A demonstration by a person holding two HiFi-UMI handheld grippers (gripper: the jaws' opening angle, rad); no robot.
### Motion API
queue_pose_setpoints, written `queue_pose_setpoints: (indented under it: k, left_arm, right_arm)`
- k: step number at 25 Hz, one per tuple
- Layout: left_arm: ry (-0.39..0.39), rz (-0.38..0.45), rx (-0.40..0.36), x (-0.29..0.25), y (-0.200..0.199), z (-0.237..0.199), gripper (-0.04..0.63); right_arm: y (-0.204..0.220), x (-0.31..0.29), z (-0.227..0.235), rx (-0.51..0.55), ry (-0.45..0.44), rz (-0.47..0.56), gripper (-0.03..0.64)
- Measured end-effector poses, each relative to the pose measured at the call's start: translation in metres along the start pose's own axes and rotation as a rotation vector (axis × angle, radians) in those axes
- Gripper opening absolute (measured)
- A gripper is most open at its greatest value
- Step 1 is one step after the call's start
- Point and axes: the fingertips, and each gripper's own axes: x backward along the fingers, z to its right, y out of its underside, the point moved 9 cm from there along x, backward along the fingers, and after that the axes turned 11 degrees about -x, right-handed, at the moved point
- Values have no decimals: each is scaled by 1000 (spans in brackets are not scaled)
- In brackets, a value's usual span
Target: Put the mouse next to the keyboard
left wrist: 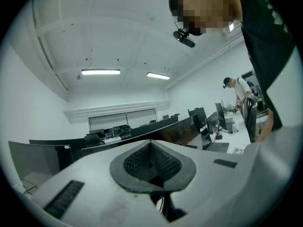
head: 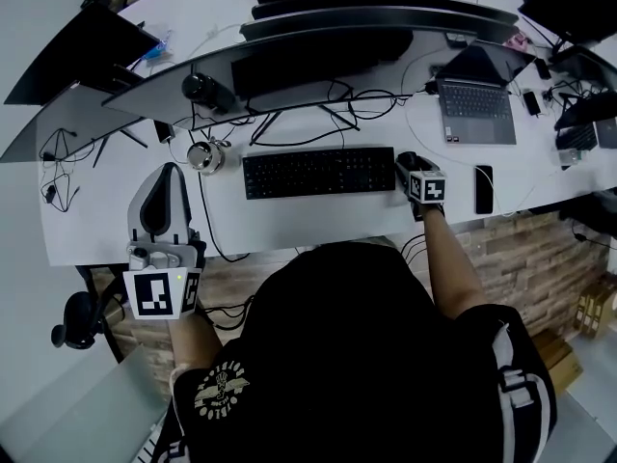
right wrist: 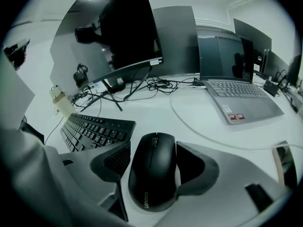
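A black mouse (right wrist: 152, 169) lies on the white desk (head: 318, 222), just right of the black keyboard (head: 318, 172), whose right end (right wrist: 92, 131) shows in the right gripper view. My right gripper (head: 409, 162) is shut on the mouse, one pad pressed against each of its sides (right wrist: 154, 161). In the head view the gripper body hides most of the mouse. Far to the left, my left gripper (head: 172, 172) hangs over the desk's front edge, tilted up toward the ceiling. Its pads (left wrist: 137, 164) meet with nothing between them.
An open grey laptop (head: 477, 104) stands at the back right, with a dark phone (head: 483, 189) lying right of the mouse. Curved monitors (head: 318, 41) and tangled cables (head: 289, 114) fill the back. A small round silver object (head: 204, 157) sits left of the keyboard.
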Motion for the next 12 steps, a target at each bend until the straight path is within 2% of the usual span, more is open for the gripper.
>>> queue_pose_setpoints:
  k: [4, 7, 12]
  left_arm:
    - [-4, 18, 26, 8, 1, 1, 2]
    - [1, 30, 34, 13, 2, 2, 2]
    - [-12, 48, 51, 25, 3, 0, 2]
  right_arm:
    - [-6, 21, -3, -15, -34, 66, 313]
    - [-18, 47, -12, -5, -42, 158, 301]
    - [-41, 99, -36, 57, -58, 368, 70]
